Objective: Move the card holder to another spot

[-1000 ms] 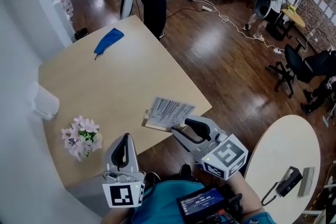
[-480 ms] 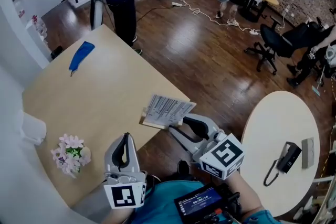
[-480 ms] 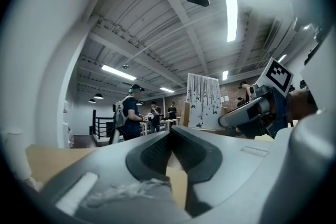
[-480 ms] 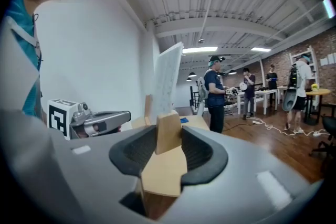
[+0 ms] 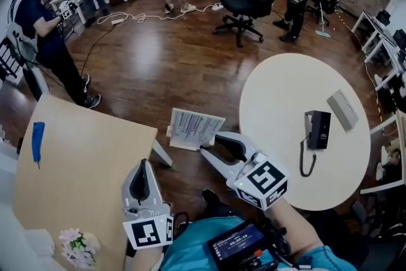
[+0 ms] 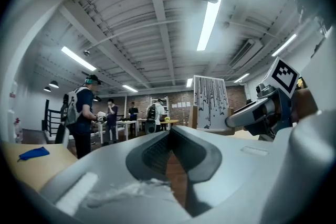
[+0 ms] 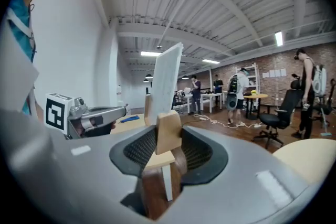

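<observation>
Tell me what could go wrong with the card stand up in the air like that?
1. The right gripper pinches the card holder by one wooden end, above the wood floor. If it slips, it falls.
2. The card seems to just stand in its slot, so a tilt might shake it out.
3. A black device with a cord lies on the round table. Landing there could bump it.
</observation>
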`<state>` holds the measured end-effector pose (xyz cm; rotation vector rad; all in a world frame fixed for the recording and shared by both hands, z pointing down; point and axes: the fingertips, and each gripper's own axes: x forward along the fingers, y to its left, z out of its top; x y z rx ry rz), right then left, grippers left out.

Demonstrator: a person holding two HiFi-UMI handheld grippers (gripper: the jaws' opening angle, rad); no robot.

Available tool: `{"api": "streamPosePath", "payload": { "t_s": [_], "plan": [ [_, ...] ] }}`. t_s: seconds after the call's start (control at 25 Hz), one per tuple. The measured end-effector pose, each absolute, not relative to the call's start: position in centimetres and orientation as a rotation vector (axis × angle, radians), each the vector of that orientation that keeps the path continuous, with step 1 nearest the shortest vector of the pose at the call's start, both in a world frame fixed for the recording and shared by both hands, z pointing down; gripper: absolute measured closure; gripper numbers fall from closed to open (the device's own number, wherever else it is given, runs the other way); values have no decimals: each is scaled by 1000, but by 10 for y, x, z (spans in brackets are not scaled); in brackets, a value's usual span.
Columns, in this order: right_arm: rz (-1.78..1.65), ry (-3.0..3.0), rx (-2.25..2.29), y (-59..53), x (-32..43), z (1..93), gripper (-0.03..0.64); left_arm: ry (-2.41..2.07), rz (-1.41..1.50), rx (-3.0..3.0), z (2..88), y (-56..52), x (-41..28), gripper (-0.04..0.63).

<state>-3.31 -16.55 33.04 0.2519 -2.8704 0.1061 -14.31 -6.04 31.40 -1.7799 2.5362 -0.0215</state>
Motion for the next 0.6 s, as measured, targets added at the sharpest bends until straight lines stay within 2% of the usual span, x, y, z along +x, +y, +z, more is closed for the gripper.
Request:
{"api": "streamPosePath", "payload": {
  "t_s": [0.6],
  "plan": [
    [152,-2606,1017,-301,153,406,476,2150,-86,-2256,355,-209,-23,580]
  ]
}}
